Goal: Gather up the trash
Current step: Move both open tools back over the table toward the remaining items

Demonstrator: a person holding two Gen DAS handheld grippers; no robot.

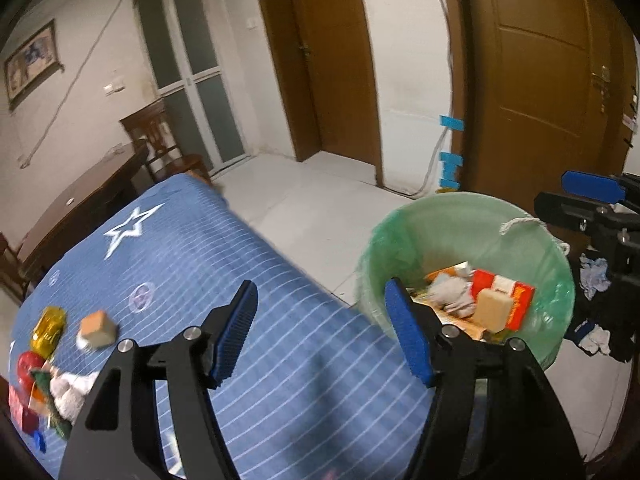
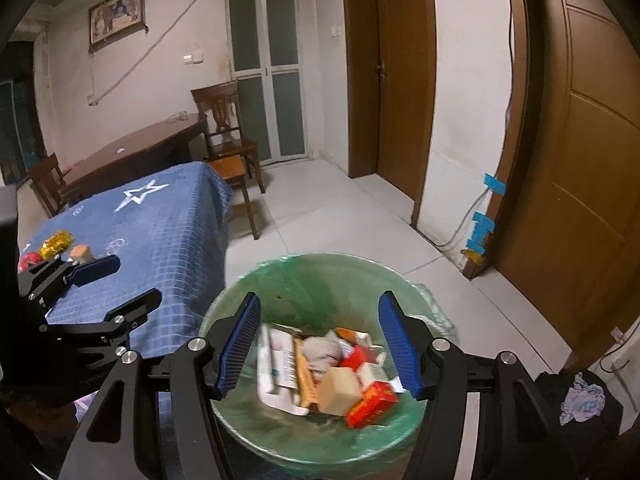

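A bin lined with a green bag [image 1: 416, 224] [image 2: 320, 276] stands on the floor beside a table under a blue cloth [image 1: 180, 248] [image 2: 160, 220]. It holds several pieces of trash: a red box [image 2: 370, 400], a tan block [image 2: 340, 390], crumpled tissue [image 2: 320, 350]. My right gripper [image 2: 320, 344] is open and empty above the bin. My left gripper [image 1: 320, 332] is open and empty over the table's edge next to the bin. On the cloth lie a gold wrapper [image 1: 48, 328], a tan block [image 1: 96, 328], a red item [image 1: 28, 364] and white tissue [image 1: 68, 392].
A wooden chair [image 2: 228, 136] and a dark wooden table [image 2: 132, 152] stand behind the blue table. Brown doors [image 2: 580, 160] line the right wall. Dark clothing [image 2: 576, 404] lies on the floor right of the bin. The floor is light tile.
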